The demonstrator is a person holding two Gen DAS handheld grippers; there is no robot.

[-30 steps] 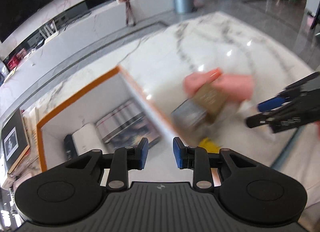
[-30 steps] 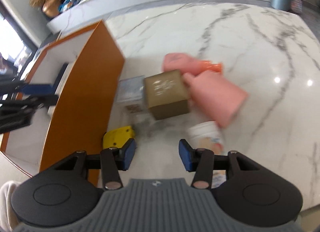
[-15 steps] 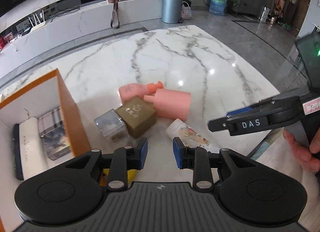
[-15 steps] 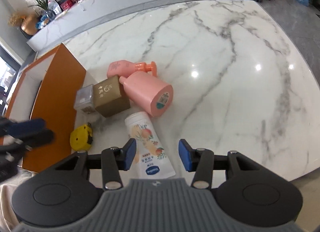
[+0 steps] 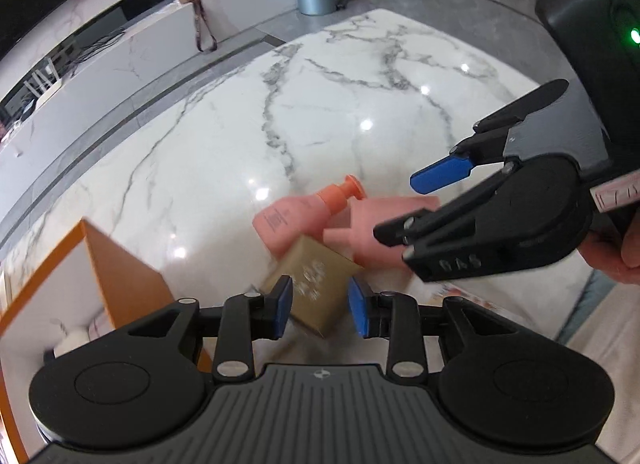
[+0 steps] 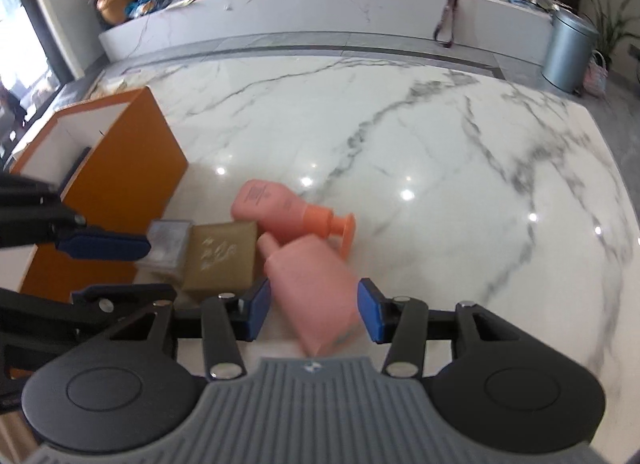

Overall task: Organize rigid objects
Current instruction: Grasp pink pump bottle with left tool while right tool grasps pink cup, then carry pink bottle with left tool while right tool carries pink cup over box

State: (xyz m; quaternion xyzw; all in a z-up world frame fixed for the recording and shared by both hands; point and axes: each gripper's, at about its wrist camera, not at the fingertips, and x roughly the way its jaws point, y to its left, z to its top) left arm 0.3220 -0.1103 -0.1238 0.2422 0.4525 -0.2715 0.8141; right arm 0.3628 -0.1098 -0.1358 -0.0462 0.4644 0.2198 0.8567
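Both jaws stand open: left gripper (image 5: 320,301) straddling the gold box (image 5: 316,284), right gripper (image 6: 314,310) around the pink bottle (image 6: 316,288). "DAS" shows on the right gripper; the box's lettering is too blurred to read.

A gold box (image 6: 219,258) is sitting beside a silver box (image 6: 166,248), while two pink bottles (image 6: 276,209) (image 6: 316,290) are lying on their sides, clustered near an orange bin (image 6: 116,179).
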